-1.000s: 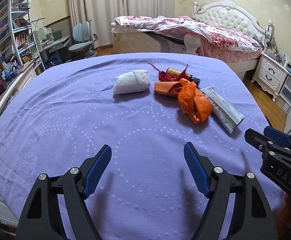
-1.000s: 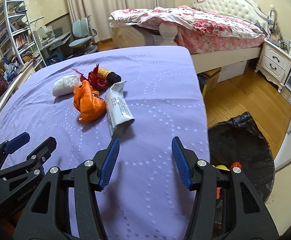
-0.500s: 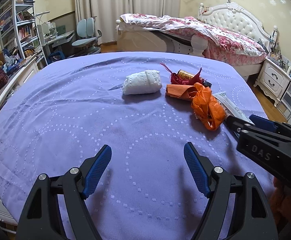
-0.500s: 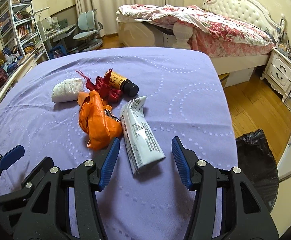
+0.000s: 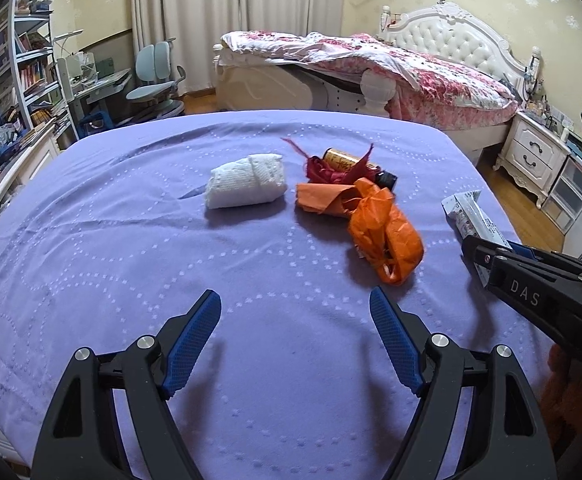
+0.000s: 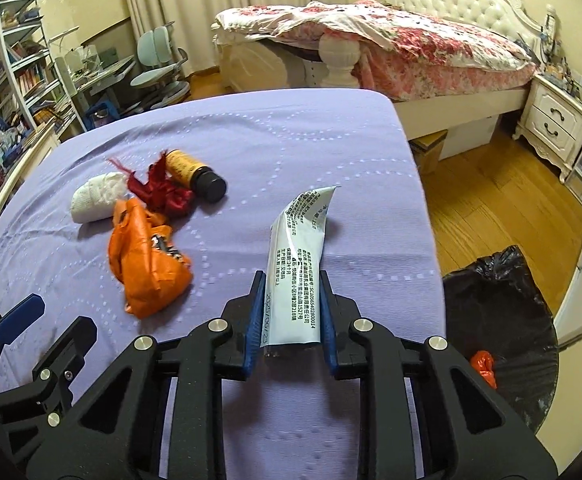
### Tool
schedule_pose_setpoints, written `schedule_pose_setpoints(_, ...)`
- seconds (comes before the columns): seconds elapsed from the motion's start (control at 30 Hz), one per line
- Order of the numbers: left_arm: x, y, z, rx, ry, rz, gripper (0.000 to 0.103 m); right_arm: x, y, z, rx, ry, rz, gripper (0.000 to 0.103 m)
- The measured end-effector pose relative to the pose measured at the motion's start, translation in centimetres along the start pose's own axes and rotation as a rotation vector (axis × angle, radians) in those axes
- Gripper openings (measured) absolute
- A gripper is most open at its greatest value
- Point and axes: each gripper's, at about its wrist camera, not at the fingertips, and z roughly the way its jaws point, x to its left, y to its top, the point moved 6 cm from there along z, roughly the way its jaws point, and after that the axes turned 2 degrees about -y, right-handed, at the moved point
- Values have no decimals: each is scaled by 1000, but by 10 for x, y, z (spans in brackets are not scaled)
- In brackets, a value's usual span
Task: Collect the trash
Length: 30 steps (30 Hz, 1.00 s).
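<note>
While we hold both tools over the purple tablecloth (image 5: 111, 248), we note:
Right gripper (image 6: 291, 316): our blue pads are pressed against both sides of the white printed wrapper (image 6: 297, 256), its far end curling up above the cloth.
Left gripper (image 5: 295, 340): our fingers are spread wide, nothing between them, above bare cloth.
Remaining trash: white tissue wad (image 5: 247, 186), red scraps (image 5: 327, 170), brown bottle (image 6: 195, 174) and orange bag (image 5: 383, 232) clustered mid-table, touching or just beside each other.
Black bin bag (image 6: 499, 320): on the floor off the table's right edge, an orange scrap (image 6: 482, 366) inside.
</note>
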Motion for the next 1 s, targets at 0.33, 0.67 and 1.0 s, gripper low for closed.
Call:
schedule_pose_setpoints(0.33,-24,15,8,-14,-59,3,79,-14,3,1,-1,33,19,24)
schedule_pose_setpoints(0.67,-30,33,26,-3,-50,-12,79,-21,1,1,0,53,27,24)
schedule_pose_setpoints(1.0,-33,32,29,9,-98,-21,72,-20,0,2,0,56,29,24)
